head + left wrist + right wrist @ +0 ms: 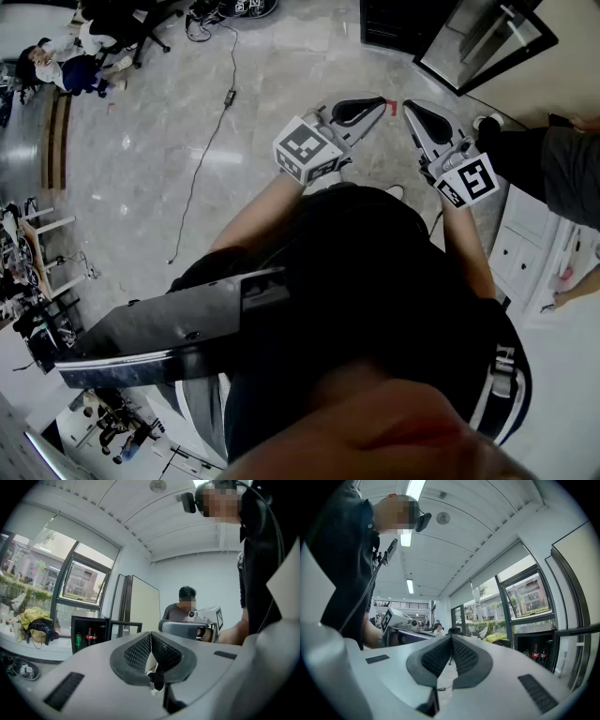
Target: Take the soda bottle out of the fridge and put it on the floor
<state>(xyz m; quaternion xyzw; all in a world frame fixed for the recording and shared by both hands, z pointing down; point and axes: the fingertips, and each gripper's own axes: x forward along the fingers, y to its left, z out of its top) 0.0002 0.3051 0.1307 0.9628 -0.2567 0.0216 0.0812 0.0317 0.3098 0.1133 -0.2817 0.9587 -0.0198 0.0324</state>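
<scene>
**Well short of the fridge, both grippers shut and empty**

In front of the person's chest, the left gripper [381,101] and the right gripper [411,109] were held level and side by side, tips near each other. In each gripper's own view the ribbed fingers met along their whole length with nothing between them. That suited a carrying pose, since there was nothing yet to grasp.

The small black fridge [89,632] stood against the window wall, well apart from both grippers, with its door [125,626] swung open. That probably left the shelf free to reach into. Inside stood the soda bottles [89,636] with red labels, upright, beside a green can [78,640]. The right gripper view showed the same bottles off to its right. Which bottle the task meant could not be told.

The floor [187,141] below was pale stone with a cable trailing across it. The task looked barely begun: the approach and the grasp were both yet to come.
</scene>
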